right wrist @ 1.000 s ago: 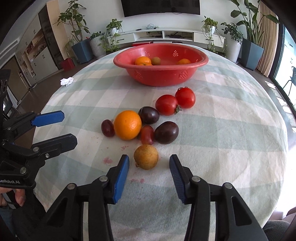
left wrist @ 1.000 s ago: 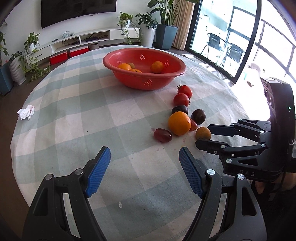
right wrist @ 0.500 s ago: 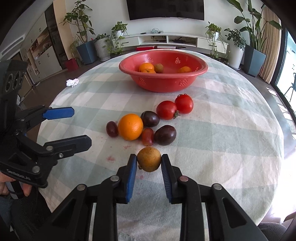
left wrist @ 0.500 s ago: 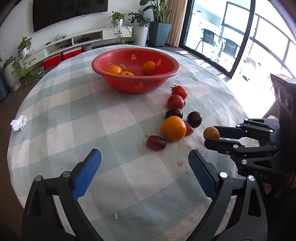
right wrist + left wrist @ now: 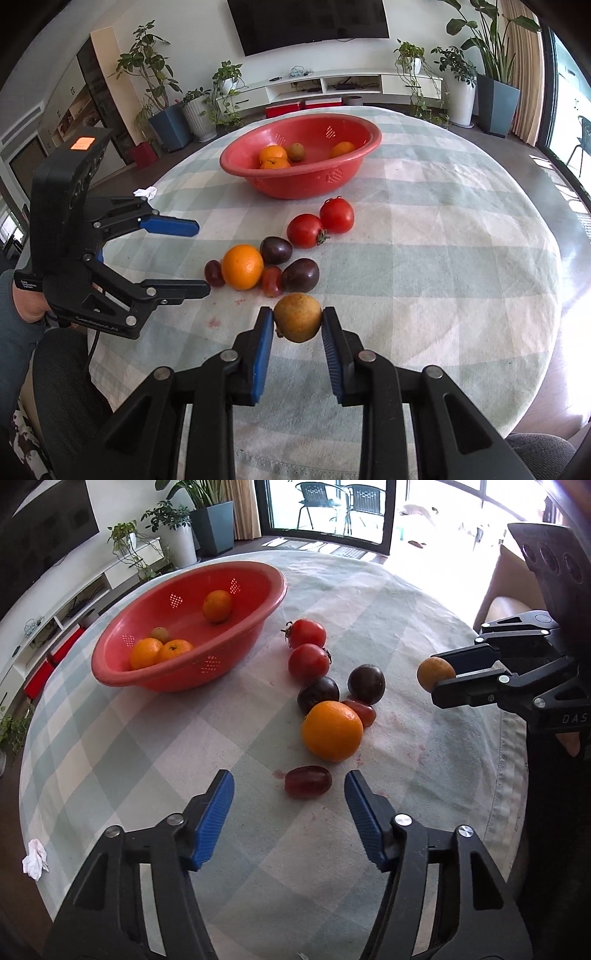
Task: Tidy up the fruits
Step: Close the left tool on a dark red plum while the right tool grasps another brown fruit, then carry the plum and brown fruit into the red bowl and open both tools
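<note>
Tongs at work over a checked worktop [image 5: 461, 258]: my right tongs [image 5: 297, 319] are clamped on a yellow-brown fruit [image 5: 297, 316], low centre of frame. I'd carry it high over the loose fruit and release inside the red basin [image 5: 301, 184]. My left tongs [image 5: 289, 799], just narrowing, stand apart around a red grape [image 5: 307, 781], untouched.

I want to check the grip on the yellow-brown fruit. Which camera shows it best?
The right wrist view: the yellow-brown fruit sits centred in the right gripper, both blue pads pressing its sides. The left wrist view shows it small, near the right edge, partly hidden by a black finger.
</note>
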{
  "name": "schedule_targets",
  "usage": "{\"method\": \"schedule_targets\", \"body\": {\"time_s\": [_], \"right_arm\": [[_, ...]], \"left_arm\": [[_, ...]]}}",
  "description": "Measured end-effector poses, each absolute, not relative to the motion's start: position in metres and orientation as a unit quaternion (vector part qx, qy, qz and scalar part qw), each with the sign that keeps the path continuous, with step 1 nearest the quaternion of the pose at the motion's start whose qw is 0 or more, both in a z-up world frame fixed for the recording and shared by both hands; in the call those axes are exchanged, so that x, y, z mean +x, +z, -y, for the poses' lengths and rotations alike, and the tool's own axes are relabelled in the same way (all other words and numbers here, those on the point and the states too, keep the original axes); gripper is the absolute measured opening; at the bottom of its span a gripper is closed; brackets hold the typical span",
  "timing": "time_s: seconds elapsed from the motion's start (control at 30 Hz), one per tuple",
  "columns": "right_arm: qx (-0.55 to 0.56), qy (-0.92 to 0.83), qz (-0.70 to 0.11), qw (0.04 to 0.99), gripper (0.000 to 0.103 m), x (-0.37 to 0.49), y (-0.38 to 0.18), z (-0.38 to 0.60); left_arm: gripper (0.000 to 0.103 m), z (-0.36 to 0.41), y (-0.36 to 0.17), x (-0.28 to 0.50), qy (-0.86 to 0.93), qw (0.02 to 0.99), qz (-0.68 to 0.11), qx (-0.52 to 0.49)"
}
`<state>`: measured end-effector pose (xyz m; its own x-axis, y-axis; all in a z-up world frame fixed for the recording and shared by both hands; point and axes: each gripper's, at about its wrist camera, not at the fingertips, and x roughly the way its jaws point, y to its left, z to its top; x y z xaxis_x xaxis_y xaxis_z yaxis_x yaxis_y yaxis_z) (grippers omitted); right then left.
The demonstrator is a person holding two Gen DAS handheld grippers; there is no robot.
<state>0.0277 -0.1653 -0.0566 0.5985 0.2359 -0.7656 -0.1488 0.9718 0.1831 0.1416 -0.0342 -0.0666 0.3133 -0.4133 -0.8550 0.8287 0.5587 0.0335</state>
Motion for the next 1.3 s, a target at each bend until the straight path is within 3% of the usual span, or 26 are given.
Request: {"method": "schedule_targets", "body": {"time_s": [0.27, 0.47, 0.9, 1.3], "right_arm": [[0.056, 0.107, -0.437, 0.891, 0.029, 0.030, -0.059, 0.168], [0.058, 0.106, -0.437, 0.891, 0.029, 0.029, -0.060, 0.170], [0.061, 0.102, -0.432, 0.894, 0.029, 0.027, -0.059, 0.173], [0.070, 0.088, -0.400, 0.910, 0.029, 0.045, -0.021, 0.201]], "left_arm": [[0.047, 0.039, -0.081, 0.141, -0.428, 0.759, -0.427, 0.241], [0.026, 0.042, -0.080, 0.140, -0.428, 0.762, -0.419, 0.244], [0.026, 0.031, -0.073, 0.133, -0.410, 0.782, -0.411, 0.225], [0.026, 0.010, -0.010, 0.150, -0.364, 0.845, -0.373, 0.119]]}}
